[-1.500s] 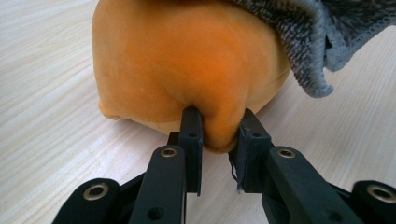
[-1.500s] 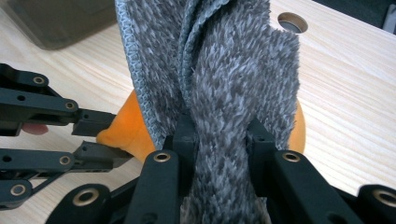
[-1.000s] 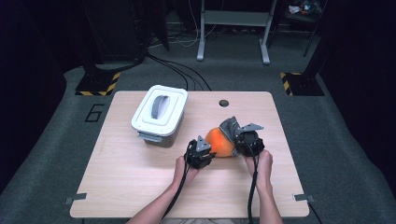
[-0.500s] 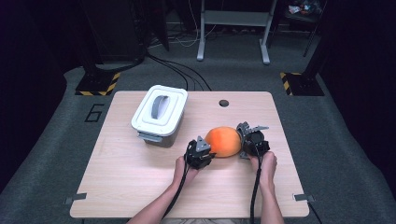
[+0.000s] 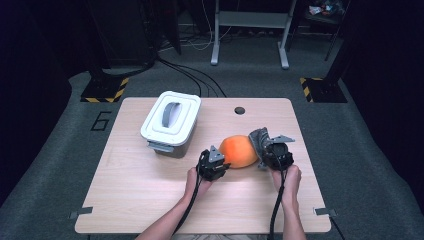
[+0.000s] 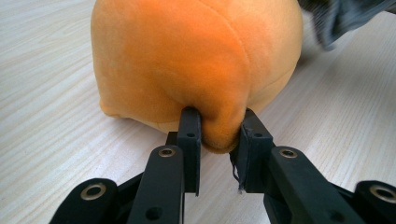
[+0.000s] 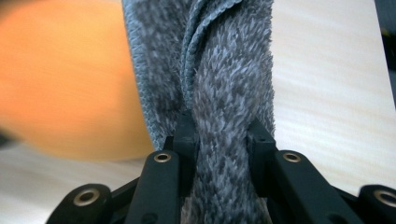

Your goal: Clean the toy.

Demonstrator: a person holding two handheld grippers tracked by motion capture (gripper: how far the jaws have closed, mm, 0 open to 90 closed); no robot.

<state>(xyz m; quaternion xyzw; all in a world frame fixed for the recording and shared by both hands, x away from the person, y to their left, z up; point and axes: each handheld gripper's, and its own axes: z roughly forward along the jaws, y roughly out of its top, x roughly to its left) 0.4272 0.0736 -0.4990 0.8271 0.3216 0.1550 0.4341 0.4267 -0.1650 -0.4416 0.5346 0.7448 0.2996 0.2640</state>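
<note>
On the table (image 5: 150, 200) there is one orange cushion (image 5: 239, 151), one grey cloth (image 5: 259, 139), one white box (image 5: 170, 123) with a lid, and two grippers, one in each hand of the person. From the middle of the table, the cushion lies at about 4 o'clock, the box stands at about 10 o'clock, well apart from the cushion, and one small dark round hole (image 5: 239, 110) sits near the far edge at about 1 o'clock. The cushion is round and soft, with a smooth plush surface of bright orange and a thin seam that curves over its side; it rests directly on the wood. The left gripper (image 6: 219, 133) is at 9 o'clock of the cushion, and its two black jaws are almost closed, pinching a small fold of the orange fabric at the low edge, so the fabric bulges between the pads. The right gripper (image 7: 223, 133) is at 3 o'clock of the cushion, and its jaws are also nearly closed, pressing on a thick bunch of the grey cloth. This cloth is fluffy, with short fibres and a stitched hem, and it stands up in folds just beside the cushion. The box has one grey handle (image 5: 171, 113) lying flat in its lid and one grey clasp (image 5: 161, 147) on the near side.
</note>
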